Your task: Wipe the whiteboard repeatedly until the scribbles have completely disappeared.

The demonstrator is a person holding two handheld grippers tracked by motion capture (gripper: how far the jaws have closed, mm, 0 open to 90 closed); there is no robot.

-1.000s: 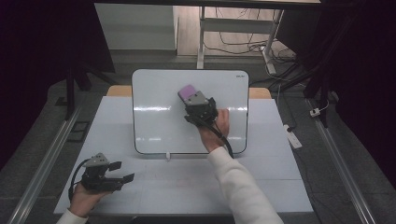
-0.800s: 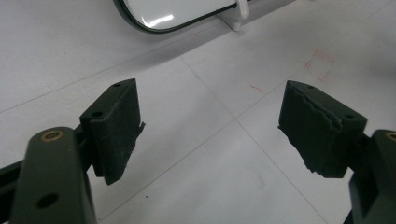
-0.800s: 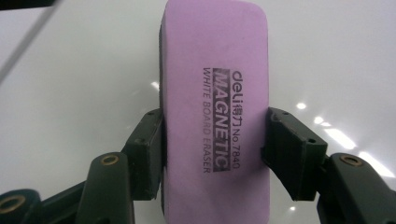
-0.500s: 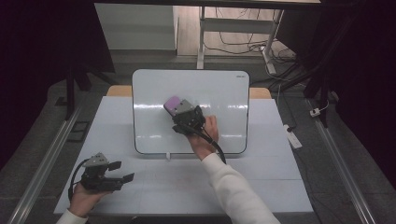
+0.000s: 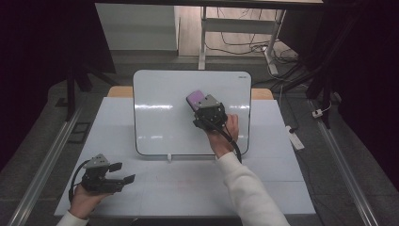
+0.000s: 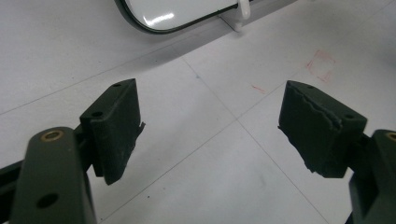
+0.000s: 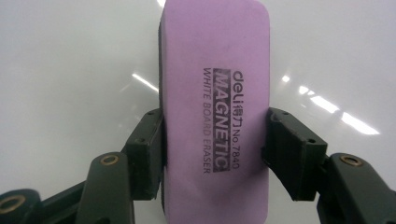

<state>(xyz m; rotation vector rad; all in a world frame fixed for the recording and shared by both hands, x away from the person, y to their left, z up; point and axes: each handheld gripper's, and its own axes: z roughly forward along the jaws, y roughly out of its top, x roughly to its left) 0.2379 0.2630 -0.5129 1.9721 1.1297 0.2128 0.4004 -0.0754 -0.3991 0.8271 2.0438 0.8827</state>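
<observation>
The right gripper point(image 5: 203, 107), fingers clamped on the purple eraser point(image 5: 195, 99), has swung back rightward across the whiteboard point(image 5: 160, 113); judging by that, a wiping pass is under way. The right gripper view adds the eraser's printed label, lying between the fingers point(image 7: 148, 154). The left gripper point(image 5: 120, 172) rests on the table point(image 5: 188, 188), fingers point(image 6: 116, 126) wide and empty.

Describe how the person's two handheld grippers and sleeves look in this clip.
Both the left gripper and right gripper are black with a grey plate on top, brass-coloured pivot rivets and a trailing black cable. The left gripper's pads look ragged. White sleeves.
</observation>
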